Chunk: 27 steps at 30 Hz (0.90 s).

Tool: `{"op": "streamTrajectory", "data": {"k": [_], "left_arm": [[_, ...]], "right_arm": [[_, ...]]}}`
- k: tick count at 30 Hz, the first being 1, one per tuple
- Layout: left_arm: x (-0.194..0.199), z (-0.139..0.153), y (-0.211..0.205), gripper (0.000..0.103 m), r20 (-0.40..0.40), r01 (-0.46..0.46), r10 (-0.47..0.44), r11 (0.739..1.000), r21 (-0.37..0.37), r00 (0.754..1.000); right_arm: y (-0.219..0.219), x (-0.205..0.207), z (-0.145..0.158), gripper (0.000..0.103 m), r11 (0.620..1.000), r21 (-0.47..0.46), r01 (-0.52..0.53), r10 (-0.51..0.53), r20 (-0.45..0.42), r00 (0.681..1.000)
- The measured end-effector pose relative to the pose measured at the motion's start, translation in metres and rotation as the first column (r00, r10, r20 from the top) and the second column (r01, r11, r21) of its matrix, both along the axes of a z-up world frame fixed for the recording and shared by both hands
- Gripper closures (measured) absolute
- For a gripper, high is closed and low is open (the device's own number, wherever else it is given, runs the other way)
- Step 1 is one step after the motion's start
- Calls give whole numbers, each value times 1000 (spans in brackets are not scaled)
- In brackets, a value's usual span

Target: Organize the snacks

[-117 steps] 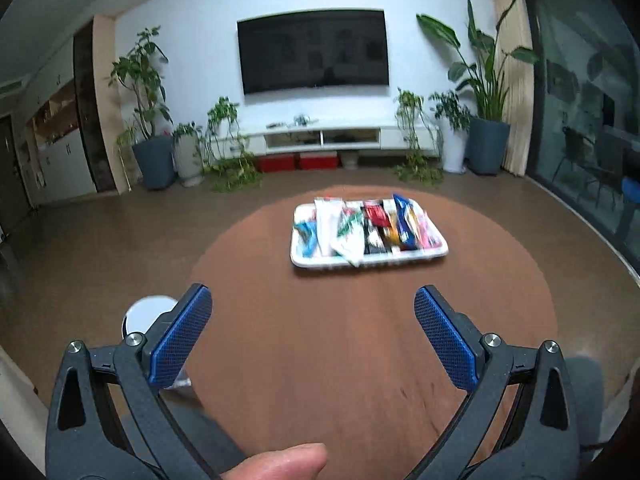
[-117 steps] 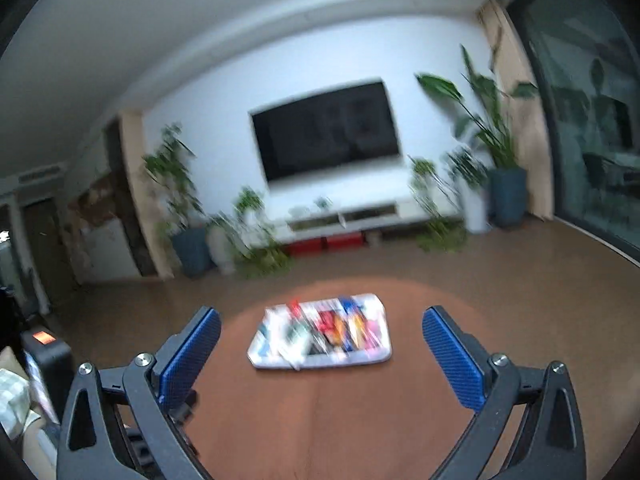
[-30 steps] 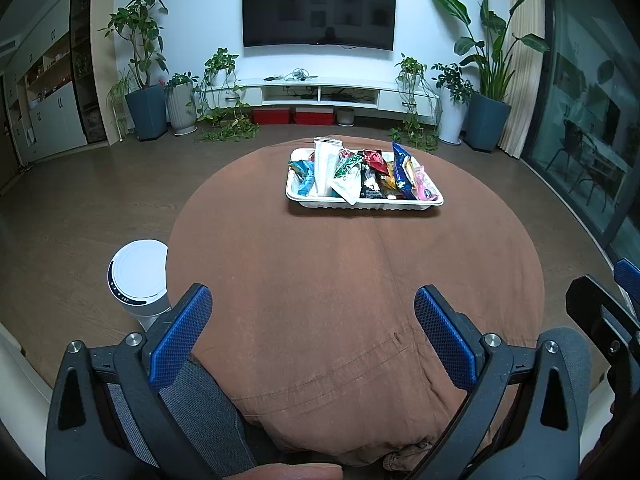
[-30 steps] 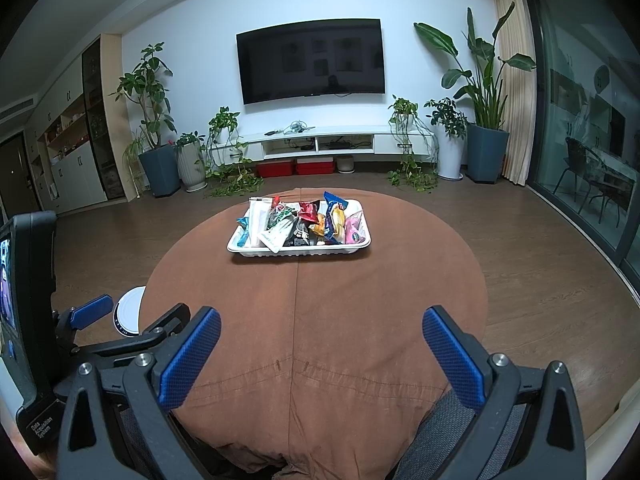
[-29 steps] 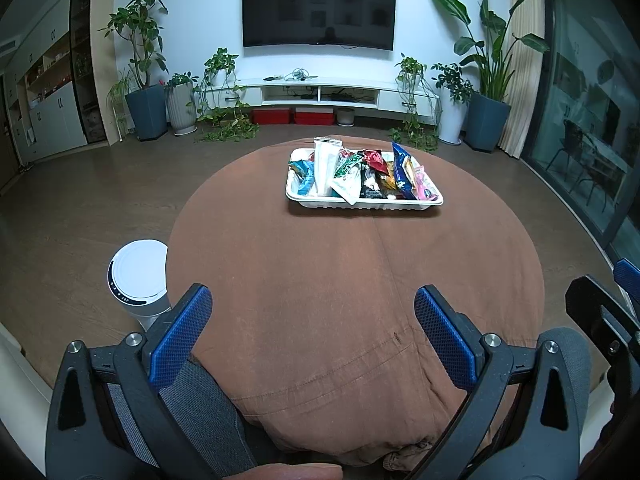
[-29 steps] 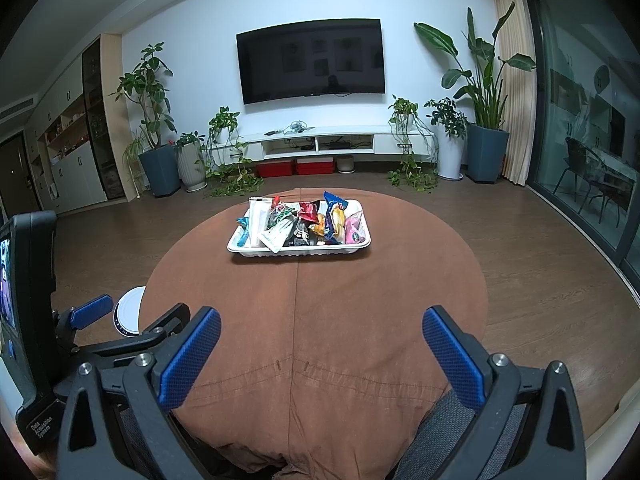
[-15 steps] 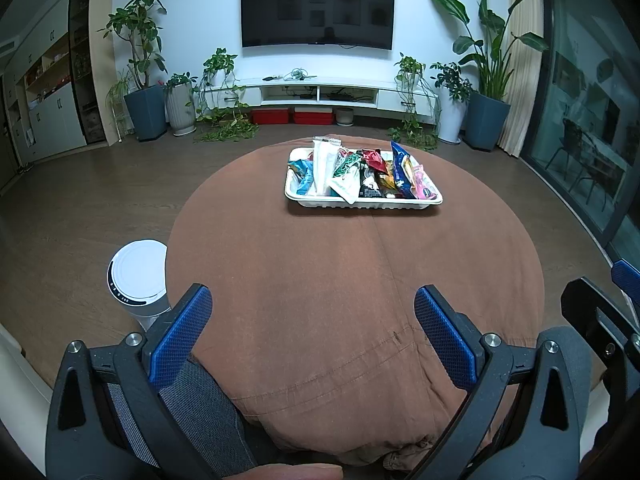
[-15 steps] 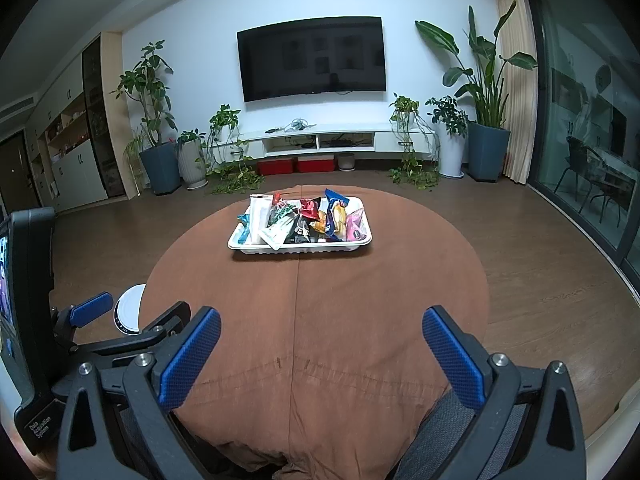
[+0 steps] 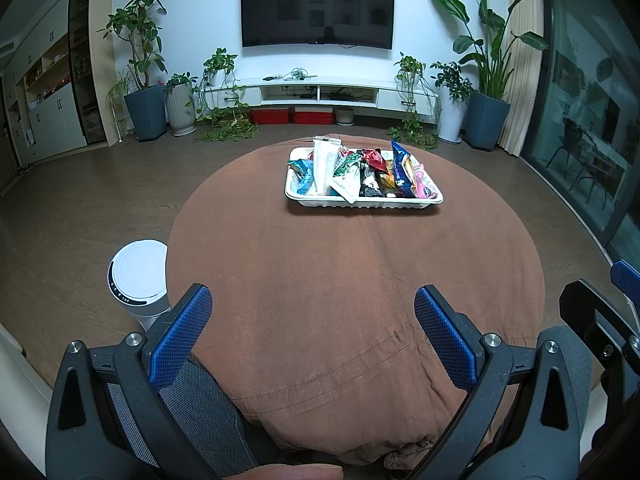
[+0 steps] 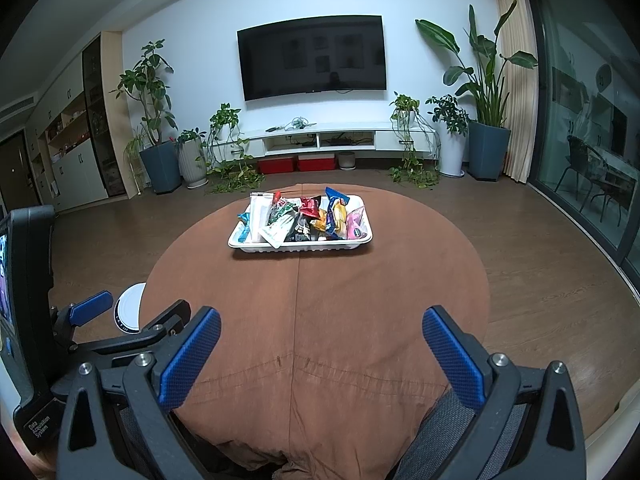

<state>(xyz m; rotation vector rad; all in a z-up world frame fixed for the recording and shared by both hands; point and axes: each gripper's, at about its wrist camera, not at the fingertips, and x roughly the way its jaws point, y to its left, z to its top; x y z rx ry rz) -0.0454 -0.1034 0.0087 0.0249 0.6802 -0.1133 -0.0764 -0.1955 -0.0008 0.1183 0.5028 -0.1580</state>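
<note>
A white tray (image 9: 434,199) (image 10: 362,240) holds several snack packets (image 9: 362,172) (image 10: 304,218) at the far side of a round table under a brown cloth (image 9: 352,280) (image 10: 320,304). My left gripper (image 9: 314,314) hangs open over the near part of the table, well short of the tray, with nothing between its blue pads. My right gripper (image 10: 320,334) is open too, at the near edge, empty. In the right wrist view the left gripper's body (image 10: 120,332) shows at the lower left.
A white cylindrical device (image 9: 138,280) (image 10: 128,308) stands on the floor left of the table. A grey chair back (image 9: 192,408) sits under my grippers. Potted plants (image 9: 142,80), a TV console (image 9: 320,92) and glass doors (image 9: 592,120) ring the room.
Both views have crept slightly; the right gripper has tilted a little and the tray sits a touch lower in its view. Both grippers stay open and empty.
</note>
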Motion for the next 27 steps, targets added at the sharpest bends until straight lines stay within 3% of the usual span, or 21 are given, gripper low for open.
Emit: {"op": "streamTrajectory", "data": {"k": [27], "left_arm": [[-1,-2,0,0,-1,0,0,1000,3,1000]], "right_arm": [[2,-4,1,0,1000,2,0,0,-5,1000]]}}
